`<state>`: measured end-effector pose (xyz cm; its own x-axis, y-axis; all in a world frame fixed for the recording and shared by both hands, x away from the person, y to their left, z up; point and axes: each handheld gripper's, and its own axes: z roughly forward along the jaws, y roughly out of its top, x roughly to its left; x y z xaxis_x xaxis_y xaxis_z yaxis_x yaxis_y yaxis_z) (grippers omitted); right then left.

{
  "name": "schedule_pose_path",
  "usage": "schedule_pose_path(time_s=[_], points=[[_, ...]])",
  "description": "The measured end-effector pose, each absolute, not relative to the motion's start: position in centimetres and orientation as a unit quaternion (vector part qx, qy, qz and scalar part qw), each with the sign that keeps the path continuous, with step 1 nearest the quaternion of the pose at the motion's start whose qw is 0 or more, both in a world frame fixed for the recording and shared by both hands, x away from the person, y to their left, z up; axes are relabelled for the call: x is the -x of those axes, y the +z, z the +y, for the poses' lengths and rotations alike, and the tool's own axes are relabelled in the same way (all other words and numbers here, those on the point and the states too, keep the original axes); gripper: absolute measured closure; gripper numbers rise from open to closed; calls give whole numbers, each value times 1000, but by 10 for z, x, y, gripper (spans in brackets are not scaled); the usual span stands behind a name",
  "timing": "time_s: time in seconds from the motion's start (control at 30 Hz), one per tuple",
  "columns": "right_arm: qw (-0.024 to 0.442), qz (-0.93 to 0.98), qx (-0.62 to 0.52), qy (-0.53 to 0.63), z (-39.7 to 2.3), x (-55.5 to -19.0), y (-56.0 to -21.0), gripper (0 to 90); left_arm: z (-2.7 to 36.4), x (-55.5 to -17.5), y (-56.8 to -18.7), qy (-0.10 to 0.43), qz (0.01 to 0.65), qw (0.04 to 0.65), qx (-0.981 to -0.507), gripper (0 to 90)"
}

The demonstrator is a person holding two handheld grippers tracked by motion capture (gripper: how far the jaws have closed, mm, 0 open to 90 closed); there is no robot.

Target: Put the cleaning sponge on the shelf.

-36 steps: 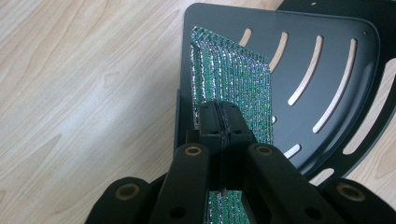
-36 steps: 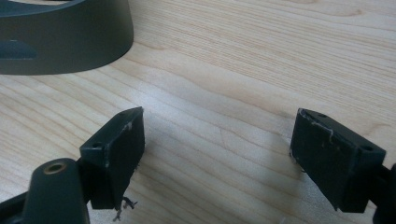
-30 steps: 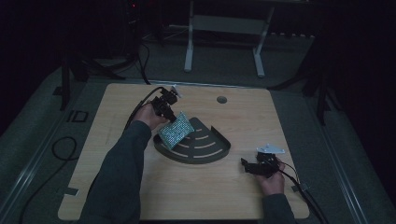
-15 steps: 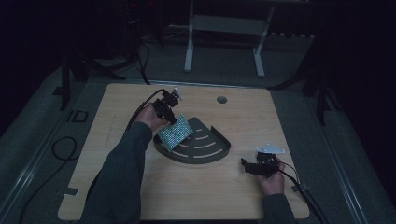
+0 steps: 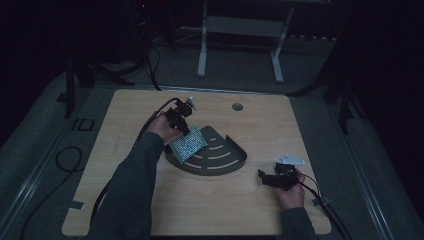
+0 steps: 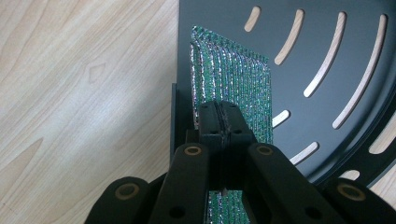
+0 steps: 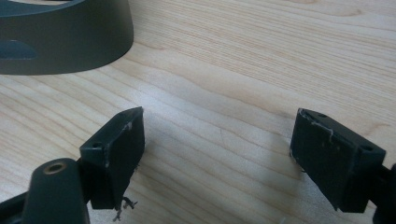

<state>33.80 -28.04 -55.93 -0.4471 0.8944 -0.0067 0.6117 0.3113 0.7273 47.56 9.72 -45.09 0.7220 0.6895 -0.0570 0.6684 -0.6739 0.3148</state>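
A glittery green pad [image 5: 188, 144] hangs on edge over the left end of a dark grey fan-shaped slotted tray [image 5: 220, 161] at the middle of the wooden table. My left gripper [image 5: 184, 130] is shut on the pad's upper edge. In the left gripper view the closed jaws [image 6: 219, 114] pinch the pad [image 6: 233, 77], whose lower end reaches onto the tray [image 6: 322, 51]. My right gripper [image 5: 265, 177] rests open near the table's right front, with bare wood between its fingers [image 7: 217, 154]. The tray's curved wall [image 7: 60, 42] stands ahead of it to the left.
A round hole [image 5: 237, 106] sits in the table near its far edge. Cables trail from both grippers over the table's left side and right front corner. Bare wood lies in front of the tray and to its right.
My left hand and the pad have eased slightly down toward the tray. The right gripper has not moved.
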Motion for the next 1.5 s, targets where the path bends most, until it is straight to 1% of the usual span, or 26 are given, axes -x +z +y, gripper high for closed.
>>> schedule_pose_path(time_s=[0.6, 1.07, 1.3, 1.5], points=[[211, 782, -482, 335, -280, -338, -559, 175, 91, -474, -460, 40, 361, 136, -922, 897], [211, 782, -482, 335, -280, -338, -559, 175, 89, -474, -464, 40, 361, 127, -923, 891], [211, 782, -481, 335, -280, -338, -559, 175, 90, -475, -468, 46, 359, 107, -926, 891], [210, 782, -482, 335, -280, -338, -559, 175, 91, -475, -467, 46, 364, 106, -924, 898]])
